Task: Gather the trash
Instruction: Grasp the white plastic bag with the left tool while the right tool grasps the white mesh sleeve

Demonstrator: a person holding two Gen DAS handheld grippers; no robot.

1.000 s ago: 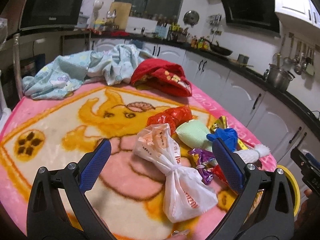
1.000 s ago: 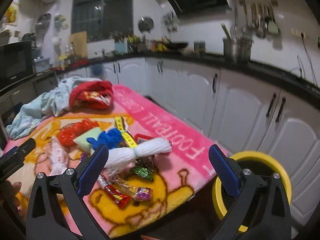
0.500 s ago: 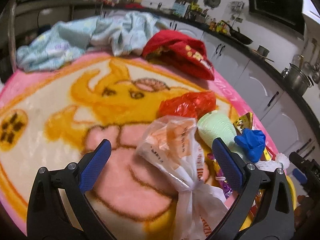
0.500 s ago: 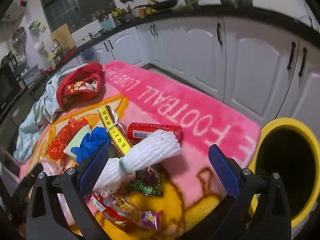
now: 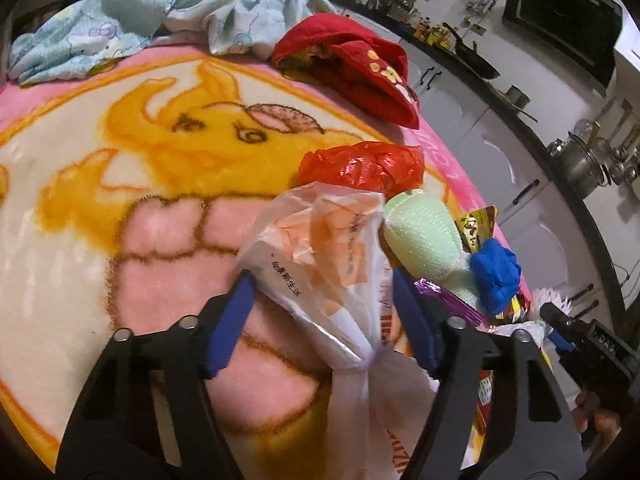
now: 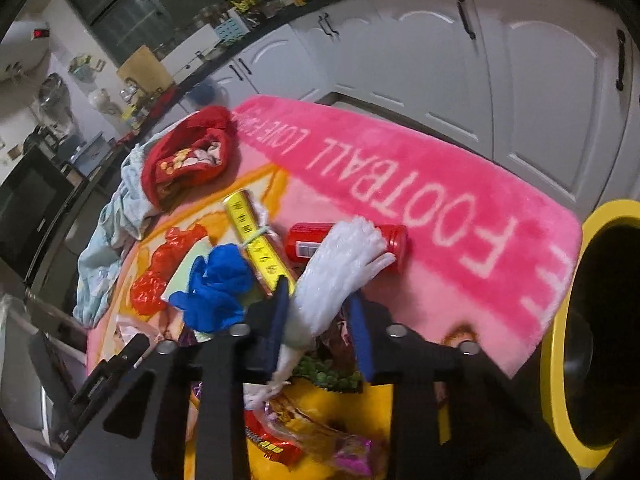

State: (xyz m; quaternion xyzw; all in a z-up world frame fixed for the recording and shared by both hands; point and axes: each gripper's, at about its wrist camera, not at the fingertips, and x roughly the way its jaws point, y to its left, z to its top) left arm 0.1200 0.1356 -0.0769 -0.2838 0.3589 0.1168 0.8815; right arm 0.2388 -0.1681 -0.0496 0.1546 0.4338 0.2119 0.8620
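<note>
Left wrist: left claw (image 5: 322,312) has just narrowed around white bag (image 5: 320,256), right claw (image 6: 318,320) pinching foam net (image 6: 340,264)

White cabinets (image 6: 460,60), seemingly dark window (image 6: 132,8)

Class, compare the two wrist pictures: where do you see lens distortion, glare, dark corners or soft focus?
Left wrist view: counter line bows into a curve, corners go black, sheen glints on the red plastic bag, white knotted bag near the lens looks soft. Right wrist view: cabinet doors bend, dark vignette rings the frame, white foam net is slightly blurred, yellow bin interior is black.
</note>
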